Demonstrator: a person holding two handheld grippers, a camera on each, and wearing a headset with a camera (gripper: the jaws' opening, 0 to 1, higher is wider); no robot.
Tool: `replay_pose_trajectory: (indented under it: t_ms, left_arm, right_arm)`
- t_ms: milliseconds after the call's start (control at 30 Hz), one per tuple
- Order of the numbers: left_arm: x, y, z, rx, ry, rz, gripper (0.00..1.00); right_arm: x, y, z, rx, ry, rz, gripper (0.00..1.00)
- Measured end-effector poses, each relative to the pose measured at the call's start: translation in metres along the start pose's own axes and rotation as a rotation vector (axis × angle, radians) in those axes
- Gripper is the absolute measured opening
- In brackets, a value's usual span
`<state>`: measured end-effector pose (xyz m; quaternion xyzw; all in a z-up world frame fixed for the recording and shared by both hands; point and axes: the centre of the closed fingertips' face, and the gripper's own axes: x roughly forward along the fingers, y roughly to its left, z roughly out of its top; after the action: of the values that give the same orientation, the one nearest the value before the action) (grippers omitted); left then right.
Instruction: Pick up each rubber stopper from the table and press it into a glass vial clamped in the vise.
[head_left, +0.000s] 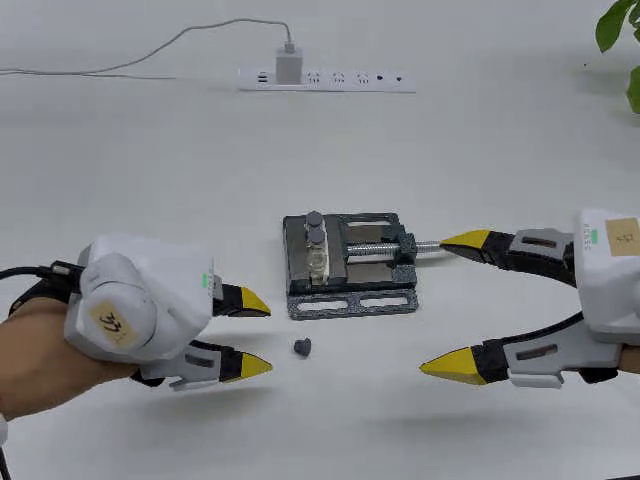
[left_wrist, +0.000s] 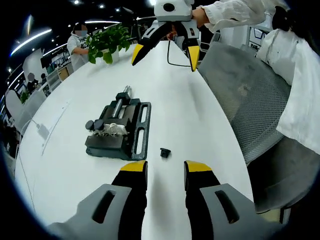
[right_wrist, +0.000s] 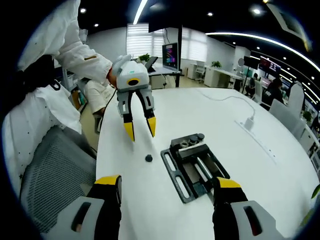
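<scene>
Glass vials (head_left: 317, 258), stoppered, in vise (head_left: 352, 303)

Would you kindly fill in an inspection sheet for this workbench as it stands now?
Surface: white table, plain.
Job's things: vise clamping what look like two glass vials, both apparently stoppered; one loose rubber stopper on the table in front of the vise.
Clutter: nothing seen.
Grippers: left gripper open narrowly, next to the loose stopper; right gripper open wide, right of the vise; both empty.
Cables: power strip with a white charger and its cable; black cable at the left gripper.
Surroundings: plant at the table's far corner; mesh chair; office behind.
</scene>
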<state>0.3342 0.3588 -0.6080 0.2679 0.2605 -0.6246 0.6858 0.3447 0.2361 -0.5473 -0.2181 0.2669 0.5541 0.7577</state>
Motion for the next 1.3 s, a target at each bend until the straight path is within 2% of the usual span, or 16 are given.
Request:
replay_pose_trajectory:
  t_ms: [267,367,600,1300]
  left_arm:
    - [0.018,0.002,-0.002,0.041,0.029,-0.019,0.18]
    - [0.024,0.0,-0.007,0.06,0.051,-0.03,0.15]
    - [0.035,-0.001,-0.01,0.067,0.06,-0.043,0.13]
    - [0.047,0.0,-0.01,0.081,0.061,-0.055,0.06]
  right_arm:
    - [-0.007,0.004,-0.003,0.007,-0.009,-0.009,0.73]
    - [-0.009,0.005,-0.004,0.014,-0.008,-0.013,0.73]
    - [-0.015,0.004,-0.007,0.021,-0.007,-0.022,0.73]
    - [-0.022,0.0,-0.012,0.037,-0.005,-0.044,0.72]
